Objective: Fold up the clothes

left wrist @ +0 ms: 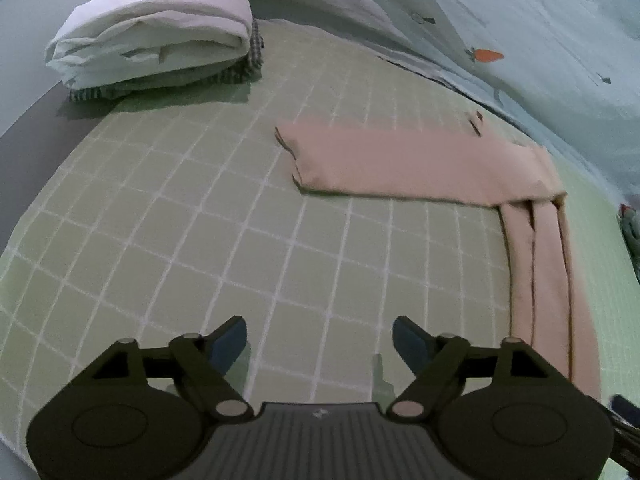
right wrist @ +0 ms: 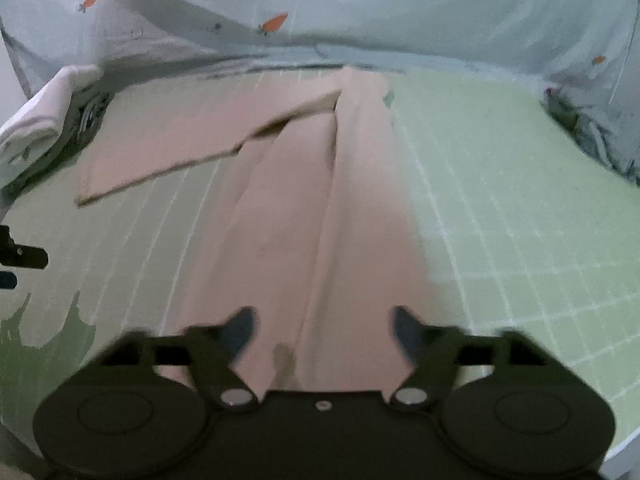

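A pink garment (left wrist: 416, 164) lies flat on the green checked sheet (left wrist: 240, 240), folded into an L: one long strip runs toward the left, another runs down the right side. My left gripper (left wrist: 320, 340) hovers open over bare sheet, left of the garment's near strip, nothing between its fingers. In the right wrist view the same pink garment (right wrist: 312, 208) stretches away from me, its layered folds under my right gripper (right wrist: 324, 328). That gripper stands open just above the cloth, with no pad pressing on it.
A stack of folded white and checked clothes (left wrist: 156, 36) sits at the sheet's far left corner, also seen as the folded stack (right wrist: 40, 120). A pale blue carrot-print quilt (left wrist: 520, 32) borders the far side. The left gripper's edge (right wrist: 16, 260) shows at left.
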`<state>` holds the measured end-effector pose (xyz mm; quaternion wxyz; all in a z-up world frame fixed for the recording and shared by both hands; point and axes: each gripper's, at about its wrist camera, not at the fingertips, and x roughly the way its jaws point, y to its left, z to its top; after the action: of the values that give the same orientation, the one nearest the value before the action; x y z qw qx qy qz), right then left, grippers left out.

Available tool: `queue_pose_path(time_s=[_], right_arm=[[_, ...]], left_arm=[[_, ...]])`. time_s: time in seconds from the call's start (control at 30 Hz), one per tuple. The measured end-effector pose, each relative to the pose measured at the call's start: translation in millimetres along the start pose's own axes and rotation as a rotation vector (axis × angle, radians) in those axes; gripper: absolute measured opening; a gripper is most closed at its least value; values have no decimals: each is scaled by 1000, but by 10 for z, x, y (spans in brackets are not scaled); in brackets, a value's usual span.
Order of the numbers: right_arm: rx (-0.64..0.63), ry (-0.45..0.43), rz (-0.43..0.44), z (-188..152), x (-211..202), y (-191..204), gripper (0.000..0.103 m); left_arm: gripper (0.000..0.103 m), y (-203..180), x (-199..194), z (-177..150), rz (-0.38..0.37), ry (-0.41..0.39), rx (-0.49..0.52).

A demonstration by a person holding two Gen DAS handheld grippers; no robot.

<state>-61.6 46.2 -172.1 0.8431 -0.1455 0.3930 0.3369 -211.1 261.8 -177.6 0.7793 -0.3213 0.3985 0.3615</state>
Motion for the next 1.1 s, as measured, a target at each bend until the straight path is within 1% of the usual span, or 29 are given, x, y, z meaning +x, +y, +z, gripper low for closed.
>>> queue_pose_path(time_s=[0.03, 0.13, 0.2, 0.4, 0.57, 0.63, 0.77, 0.97, 1.03, 1.1], right_arm=[[1, -7, -3, 32, 11, -17, 99], [2, -2, -43, 97, 102, -47, 103], [14, 7, -68, 136, 181, -76, 103], [65, 10, -86, 372, 490, -160, 103], [77, 32, -114, 622, 814, -195, 103], [61, 42, -124, 693, 921, -174, 103], [37, 82, -110, 723, 1124, -111, 103], [100, 89, -61, 751, 1192, -162, 103], [109, 82, -51, 727, 1183, -189, 103], [106, 80, -53, 722, 1179, -187, 103]], left_arm=[[82, 2, 32, 38, 3, 0, -2], [83, 6, 130, 166, 5, 3, -9], [83, 9, 177, 247, 9, -1, -4], [84, 46, 406, 563, 21, -6, -6], [84, 51, 617, 854, 33, -5, -28], [84, 54, 687, 950, 36, -9, -33], [84, 52, 884, 1091, 36, -8, -48], [84, -111, 1050, 1190, 85, -40, 26], [82, -171, 1093, 1202, 101, -48, 46], [70, -194, 1093, 1205, 95, -60, 40]])
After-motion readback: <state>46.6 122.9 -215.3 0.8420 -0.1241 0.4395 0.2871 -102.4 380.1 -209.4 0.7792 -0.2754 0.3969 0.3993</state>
